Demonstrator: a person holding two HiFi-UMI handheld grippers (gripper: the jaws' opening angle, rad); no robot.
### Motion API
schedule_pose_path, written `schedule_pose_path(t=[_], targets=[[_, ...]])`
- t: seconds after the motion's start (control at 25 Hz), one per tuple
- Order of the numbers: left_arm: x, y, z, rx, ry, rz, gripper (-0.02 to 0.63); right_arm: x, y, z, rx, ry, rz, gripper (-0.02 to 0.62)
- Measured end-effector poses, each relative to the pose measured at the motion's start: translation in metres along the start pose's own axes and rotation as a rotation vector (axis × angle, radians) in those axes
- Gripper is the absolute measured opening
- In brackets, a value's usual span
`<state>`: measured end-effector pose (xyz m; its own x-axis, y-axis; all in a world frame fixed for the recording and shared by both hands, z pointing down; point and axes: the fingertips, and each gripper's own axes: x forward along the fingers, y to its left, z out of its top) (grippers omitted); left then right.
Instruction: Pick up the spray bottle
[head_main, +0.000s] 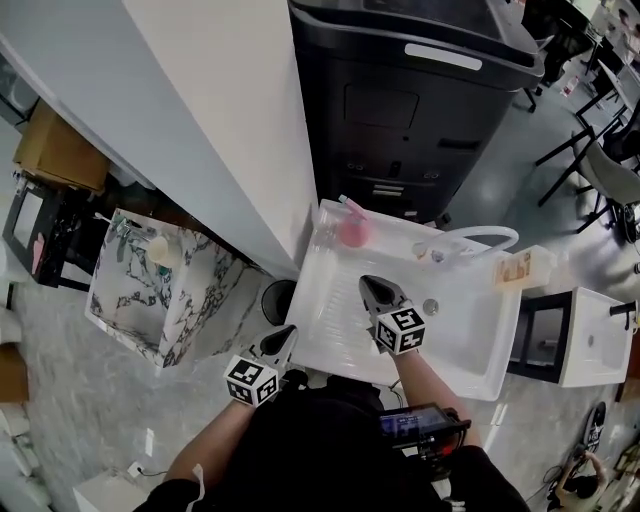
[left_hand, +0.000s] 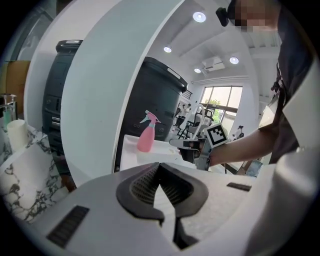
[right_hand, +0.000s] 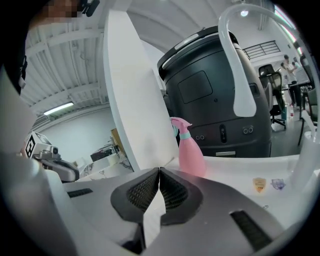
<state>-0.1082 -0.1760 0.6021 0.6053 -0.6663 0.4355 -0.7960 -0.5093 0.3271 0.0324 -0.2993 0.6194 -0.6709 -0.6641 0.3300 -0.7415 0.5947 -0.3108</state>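
Note:
A pink spray bottle (head_main: 351, 228) with a pink trigger and teal collar stands upright at the far left corner of the white sink (head_main: 470, 355). It shows too in the right gripper view, where the bottle (right_hand: 190, 151) is just ahead and slightly right of the jaws, and farther off in the left gripper view as the bottle (left_hand: 146, 134). My right gripper (head_main: 370, 285) hangs over the basin, shut and empty, some way short of the bottle. The left gripper (head_main: 289, 335), also shut with nothing in it, is at the sink's near left edge.
A white faucet (head_main: 487, 235) arcs over the sink's far right side, with a drain (head_main: 430, 306) in the basin. A large black machine (head_main: 410, 100) stands behind the sink. A white partition wall (head_main: 220, 110) runs along the left, with a marble-patterned box (head_main: 160, 290) beyond it.

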Motion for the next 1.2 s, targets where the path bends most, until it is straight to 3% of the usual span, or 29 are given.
schedule_pose_path(t=[0.68,0.84,1.2], targets=[[0.02,0.017,0.023,0.049,0.022,-0.136,0.006,0.051,-0.037,0.041,-0.035,-0.052,-0.211,0.029],[0.028,0.007,0.032,0.069,0.013,-0.158,0.006,0.058,-0.043,0.046,-0.018,-0.071,-0.216,0.149],[0.033,-0.019,0.033,0.093,0.017,-0.186,0.006,0.077,-0.058,0.068,-0.03,-0.119,-0.281,0.243]])
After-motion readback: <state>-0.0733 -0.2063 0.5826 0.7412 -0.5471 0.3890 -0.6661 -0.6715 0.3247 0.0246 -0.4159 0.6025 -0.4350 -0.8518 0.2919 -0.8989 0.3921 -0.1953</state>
